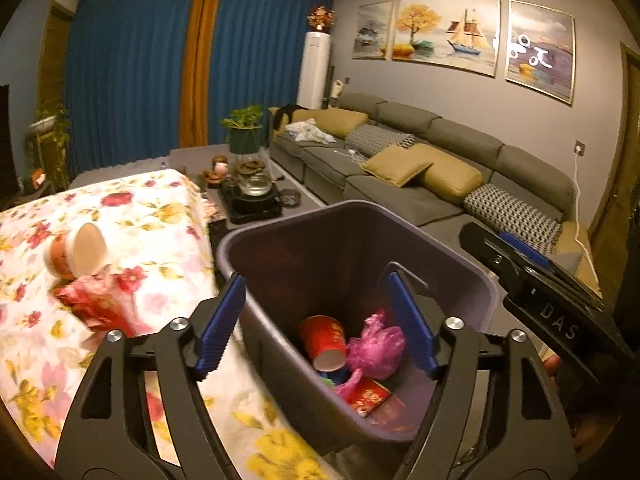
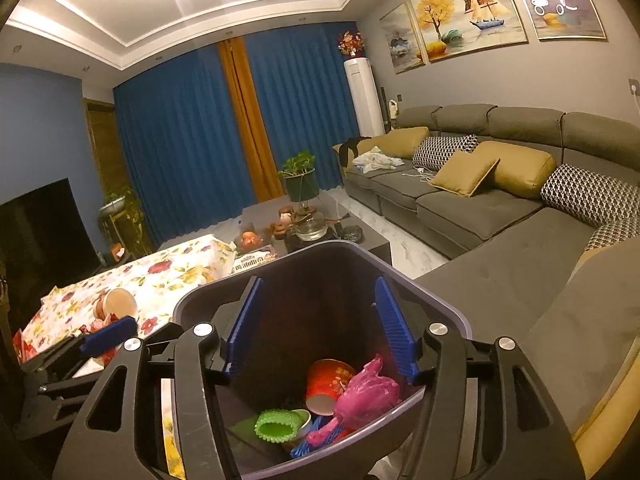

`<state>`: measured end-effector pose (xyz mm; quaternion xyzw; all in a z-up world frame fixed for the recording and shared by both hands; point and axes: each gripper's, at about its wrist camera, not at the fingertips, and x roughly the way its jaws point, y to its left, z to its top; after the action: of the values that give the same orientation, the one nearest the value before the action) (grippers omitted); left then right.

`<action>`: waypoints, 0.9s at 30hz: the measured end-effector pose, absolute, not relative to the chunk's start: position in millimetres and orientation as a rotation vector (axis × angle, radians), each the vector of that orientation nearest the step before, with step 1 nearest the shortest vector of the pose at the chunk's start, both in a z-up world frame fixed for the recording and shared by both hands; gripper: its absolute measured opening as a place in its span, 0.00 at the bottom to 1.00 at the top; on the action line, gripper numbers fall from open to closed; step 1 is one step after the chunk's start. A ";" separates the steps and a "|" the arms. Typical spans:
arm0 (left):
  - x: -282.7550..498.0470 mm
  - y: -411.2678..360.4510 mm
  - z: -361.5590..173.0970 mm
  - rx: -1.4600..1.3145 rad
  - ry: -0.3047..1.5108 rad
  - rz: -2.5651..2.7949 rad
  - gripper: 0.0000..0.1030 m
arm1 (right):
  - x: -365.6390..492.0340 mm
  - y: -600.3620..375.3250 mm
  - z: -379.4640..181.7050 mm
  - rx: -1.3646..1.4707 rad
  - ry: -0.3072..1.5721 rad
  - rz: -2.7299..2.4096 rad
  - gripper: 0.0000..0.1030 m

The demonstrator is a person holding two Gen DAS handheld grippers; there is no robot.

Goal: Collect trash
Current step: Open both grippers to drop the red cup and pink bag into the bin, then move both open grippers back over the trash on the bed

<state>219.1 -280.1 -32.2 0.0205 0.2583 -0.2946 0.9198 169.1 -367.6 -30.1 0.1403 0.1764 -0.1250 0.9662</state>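
You're a good chunk of the way through this one. The purple trash bin [image 1: 472,280] already has a decent pile in it — a red paper cup [image 2: 328,380], a crumpled pink plastic bag [image 2: 368,394], something green and ribbed [image 2: 278,426] beside them, plus a flat red packet [image 1: 370,394] near the bottom.

Both your grippers are spread wide and empty right now. The right gripper [image 2: 320,326] hangs over the bin's mouth, nothing between its blue pads. The left gripper [image 1: 316,322] sits with one finger [image 1: 220,324] outside the bin wall on the table side and the other over the inside, gripping nothing.

What's left, as far as I can see: on the floral tablecloth [image 1: 152,216] just beside the bin there's a paper cup on its side [image 1: 78,254], and a crumpled red wrapper [image 1: 94,300] touching it or close to it. Those two look like the last obvious bits — your left gripper is the nearer one for them. The tea stuff on the coffee table [image 2: 376,244] further back doesn't read as trash to me, though it's too small to be sure.
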 end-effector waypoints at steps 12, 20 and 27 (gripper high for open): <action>198.5 -221.2 -12.0 0.023 0.481 -0.461 0.78 | 158.6 -331.5 -16.4 0.230 0.342 -0.211 0.75; 188.4 -145.5 -4.8 -0.001 0.467 -0.314 0.78 | 160.2 -279.8 -6.1 0.164 0.338 -0.124 0.81; 181.4 -58.3 -12.1 -0.006 0.473 -0.124 0.78 | 171.3 -227.5 -3.1 0.122 0.360 -0.039 0.81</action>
<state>181.4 -58.3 -12.1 -0.0032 0.2340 -0.0616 0.9703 171.3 -227.5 -3.1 0.0605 0.1789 -0.0193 0.9818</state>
